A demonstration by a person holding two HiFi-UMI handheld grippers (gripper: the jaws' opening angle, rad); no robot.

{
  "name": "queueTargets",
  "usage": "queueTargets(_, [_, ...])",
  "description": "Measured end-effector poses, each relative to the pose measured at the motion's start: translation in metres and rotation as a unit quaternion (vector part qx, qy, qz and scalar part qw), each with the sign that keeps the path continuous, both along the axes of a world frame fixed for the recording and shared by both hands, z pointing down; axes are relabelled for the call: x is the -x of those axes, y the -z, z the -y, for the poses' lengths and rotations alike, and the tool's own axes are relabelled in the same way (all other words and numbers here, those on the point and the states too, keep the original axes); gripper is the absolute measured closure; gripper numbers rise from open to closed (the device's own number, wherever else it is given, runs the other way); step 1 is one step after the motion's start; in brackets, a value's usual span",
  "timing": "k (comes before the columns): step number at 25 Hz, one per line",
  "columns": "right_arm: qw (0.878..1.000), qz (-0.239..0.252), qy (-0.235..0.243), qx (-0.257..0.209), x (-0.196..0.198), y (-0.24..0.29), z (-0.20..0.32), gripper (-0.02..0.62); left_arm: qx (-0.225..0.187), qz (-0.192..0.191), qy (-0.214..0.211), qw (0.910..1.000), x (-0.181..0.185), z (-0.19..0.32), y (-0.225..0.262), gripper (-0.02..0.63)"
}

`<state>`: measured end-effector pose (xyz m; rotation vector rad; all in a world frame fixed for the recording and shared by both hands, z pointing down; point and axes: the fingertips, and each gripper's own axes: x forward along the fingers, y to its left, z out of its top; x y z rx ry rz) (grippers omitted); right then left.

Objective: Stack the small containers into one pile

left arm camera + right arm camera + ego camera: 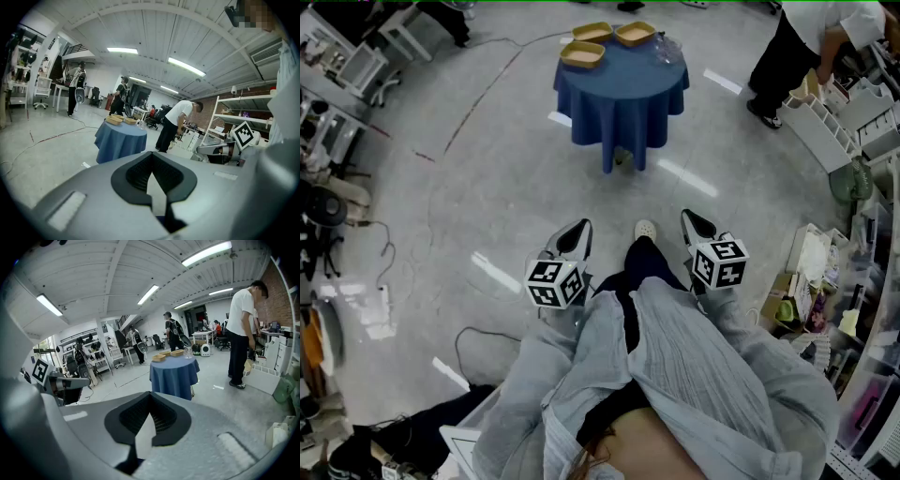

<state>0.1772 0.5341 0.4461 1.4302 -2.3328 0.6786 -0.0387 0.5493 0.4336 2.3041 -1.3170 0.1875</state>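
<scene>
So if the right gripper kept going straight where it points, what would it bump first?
Nothing close. The right gripper, shut, aims slightly downward toward the blue table, so it would probably hit the bare floor before reaching it; depth is hard to judge.

Ahead of your left hand-held gripper and right hand-held gripper, both smooth matt grey plastic with black ribbed pads, the table wears matt blue cloth. The small containers look matt tan. Below both, the floor is smooth, faintly glossy.
</scene>
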Motion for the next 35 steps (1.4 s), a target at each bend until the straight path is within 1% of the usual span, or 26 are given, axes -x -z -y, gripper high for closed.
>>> queueTargets(5, [1.0,0.001,0.008,0.0,0.007,0.0,0.005,0.594,-0.007,-0.004,0.007,0.9999,0.005,0.004,0.003,0.591])
queueTargets(9, [1.0,-0.003,0.014,-0.004,0.016,0.001,0.006,0.594,-0.005,-0.009,0.015,0.9998,0.01,0.002,0.002,0.591])
queueTargets(13, [1.0,-0.012,0.003,-0.015,0.015,0.007,0.011,0.591,-0.004,-0.013,0.016,0.9998,0.011,0.002,0.003,0.591])
queueTargets(14, [1.0,-0.012,0.0,-0.015,0.014,0.007,0.013,0.558,-0.003,-0.013,0.018,0.9998,0.011,0.003,0.002,0.591])
queueTargets(16, [1.0,-0.004,-0.005,-0.01,0.012,0.005,0.017,0.372,-0.001,-0.014,0.021,0.9997,0.01,0.006,0.0,0.591])
queueTargets(17, [1.0,0.0,-0.009,-0.009,0.01,0.005,0.02,0.333,0.001,-0.013,0.022,0.9997,0.009,0.009,-0.002,0.591])
queueTargets(18, [1.0,0.004,-0.011,-0.009,0.01,0.004,0.023,0.321,0.004,-0.012,0.022,0.9997,0.007,0.012,-0.004,0.591])
queueTargets(22, [1.0,0.016,-0.008,-0.002,0.011,-0.002,0.041,0.325,0.011,-0.006,0.014,0.9998,0.004,0.029,-0.008,0.591])
queueTargets(26, [1.0,0.014,-0.007,0.01,0.029,-0.007,0.076,0.329,0.019,-0.002,0.016,0.9997,0.021,0.067,-0.009,0.591])
queueTargets(27, [1.0,0.014,-0.004,0.011,0.031,-0.006,0.084,0.338,0.019,-0.001,0.017,0.9997,0.023,0.074,-0.008,0.591])
queueTargets(31, [1.0,0.013,0.006,0.013,0.024,-0.006,0.115,0.341,0.017,0.002,0.023,0.9996,0.017,0.106,-0.004,0.591])
queueTargets(35, [1.0,0.012,0.018,0.014,0.029,-0.004,0.159,0.342,0.019,0.002,0.031,0.9993,0.023,0.148,-0.004,0.591])
